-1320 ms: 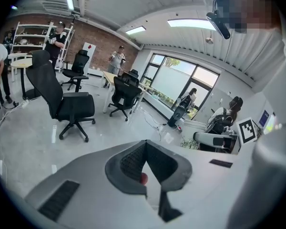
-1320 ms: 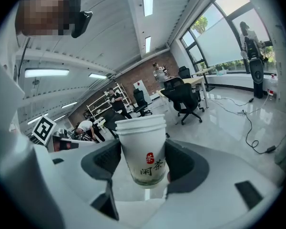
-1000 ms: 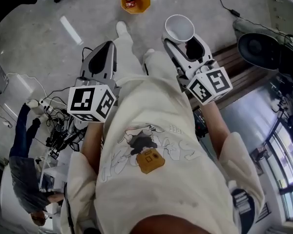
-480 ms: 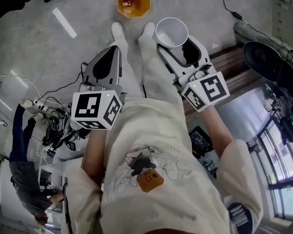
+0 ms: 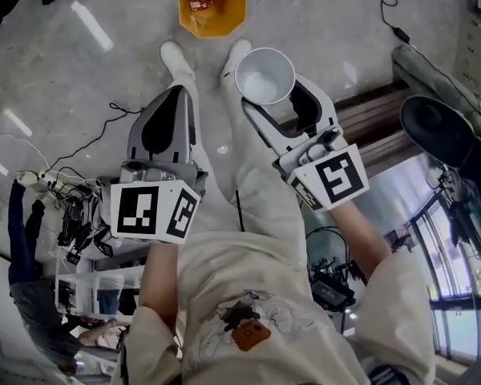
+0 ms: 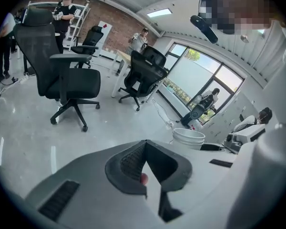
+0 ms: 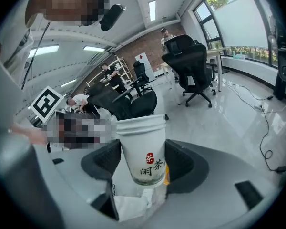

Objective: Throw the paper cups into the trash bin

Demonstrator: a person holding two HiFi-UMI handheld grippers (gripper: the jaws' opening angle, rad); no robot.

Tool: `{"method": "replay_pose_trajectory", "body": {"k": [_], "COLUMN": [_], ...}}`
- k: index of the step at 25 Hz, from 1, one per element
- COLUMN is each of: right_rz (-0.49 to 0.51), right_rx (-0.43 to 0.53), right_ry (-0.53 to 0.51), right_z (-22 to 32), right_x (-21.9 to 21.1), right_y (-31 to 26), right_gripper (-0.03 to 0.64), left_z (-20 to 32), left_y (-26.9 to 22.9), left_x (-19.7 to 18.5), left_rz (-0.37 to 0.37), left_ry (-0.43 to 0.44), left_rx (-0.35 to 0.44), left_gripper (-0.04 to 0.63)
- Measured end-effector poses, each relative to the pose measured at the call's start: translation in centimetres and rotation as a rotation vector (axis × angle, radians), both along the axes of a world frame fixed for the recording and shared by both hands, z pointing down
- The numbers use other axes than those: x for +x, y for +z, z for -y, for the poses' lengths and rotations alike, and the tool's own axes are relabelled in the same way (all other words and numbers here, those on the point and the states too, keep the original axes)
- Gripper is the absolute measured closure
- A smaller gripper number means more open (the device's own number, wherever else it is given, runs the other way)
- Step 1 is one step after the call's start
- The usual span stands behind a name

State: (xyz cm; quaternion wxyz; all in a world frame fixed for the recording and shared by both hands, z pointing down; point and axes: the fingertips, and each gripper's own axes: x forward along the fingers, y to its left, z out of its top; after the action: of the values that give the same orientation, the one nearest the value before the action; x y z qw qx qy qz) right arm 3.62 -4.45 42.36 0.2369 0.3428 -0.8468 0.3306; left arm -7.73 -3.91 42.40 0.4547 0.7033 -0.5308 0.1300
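Lower centre of the head view, the person's pale shirt (image 5: 256, 327) fills the frame; just above it, left of centre, the left gripper (image 5: 178, 96) points down at the floor with its jaws pressed together on nothing, which its own view confirms at the lower middle (image 6: 144, 143); it has no part in this step and is best kept clear to that side. Right of centre, the right gripper (image 5: 277, 101) pinches the paper cup (image 5: 264, 74) by its lower wall, mouth up and upright; in the right gripper view the cup (image 7: 142, 149) sits squarely between the two dark pads (image 7: 104, 160), one on each flank. Farther off, at the top centre of the head view, the orange trash bin (image 5: 212, 8) stands on the grey floor beyond the white shoes (image 5: 174, 54), with something red already in it. To do this well, I judge that the cup should travel forward and down until it hangs directly over the bin's mouth; only then should the jaws spread; releasing from this height and offset risks a bounce off the rim, since an empty cup is light and drifts.
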Motion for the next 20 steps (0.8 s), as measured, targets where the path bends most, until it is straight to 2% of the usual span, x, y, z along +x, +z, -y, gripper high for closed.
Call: {"method": "replay_pose_trajectory", "body": {"k": [4, 11, 20], "right_rz": [-0.048, -0.073, -0.106], "right_rx": [-0.006, -0.03, -0.072], "right_ry": [-0.019, -0.013, 0.016], "right_z": [0.2, -0.3, 0.8], "right_x": [0.4, 0.7, 1.0], "right_y": [5.6, 14.2, 27.0], "right_gripper": [0.318, 0.318, 0.318], "left_z": [0.9, 0.6, 1.3], "left_y": [5.5, 12.9, 24.9], "left_x": [0.6, 1.6, 2.3], "left_rz": [0.0, 0.041, 0.066], "left_ry": [-0.042, -0.012, -0.034], "left_rx": [-0.04, -0.041, -0.071], "left_gripper": [0.589, 0.589, 0.589]}}
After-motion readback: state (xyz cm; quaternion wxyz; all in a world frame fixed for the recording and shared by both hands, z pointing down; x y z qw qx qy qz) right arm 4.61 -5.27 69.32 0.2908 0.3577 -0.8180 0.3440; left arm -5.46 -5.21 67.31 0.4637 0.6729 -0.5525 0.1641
